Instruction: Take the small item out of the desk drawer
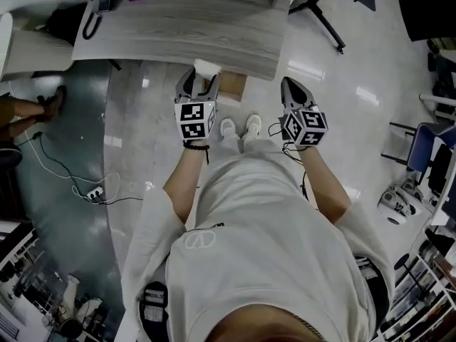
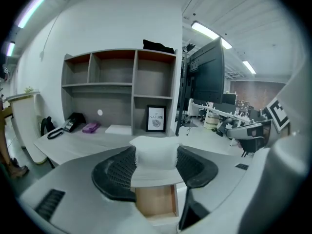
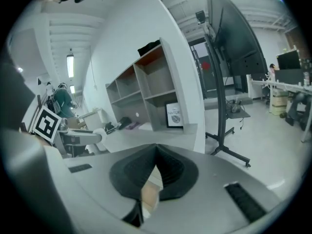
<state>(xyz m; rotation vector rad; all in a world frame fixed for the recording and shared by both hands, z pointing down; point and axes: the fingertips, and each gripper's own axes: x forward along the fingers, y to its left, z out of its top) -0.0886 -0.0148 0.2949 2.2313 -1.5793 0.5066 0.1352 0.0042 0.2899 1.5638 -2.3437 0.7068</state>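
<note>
Left gripper view: left gripper (image 2: 156,152) clamps the small white item (image 2: 155,168) between its pads, above the open drawer (image 2: 156,202) (wooden inside). Right gripper (image 3: 156,152): jaws pressed together, empty.

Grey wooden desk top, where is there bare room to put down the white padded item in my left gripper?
Bare: the wide front strip of the grey wooden desk top, from its front edge to the back row. Crowded: that back row, with black desk phone, purple object, white sheet and framed picture.
</note>
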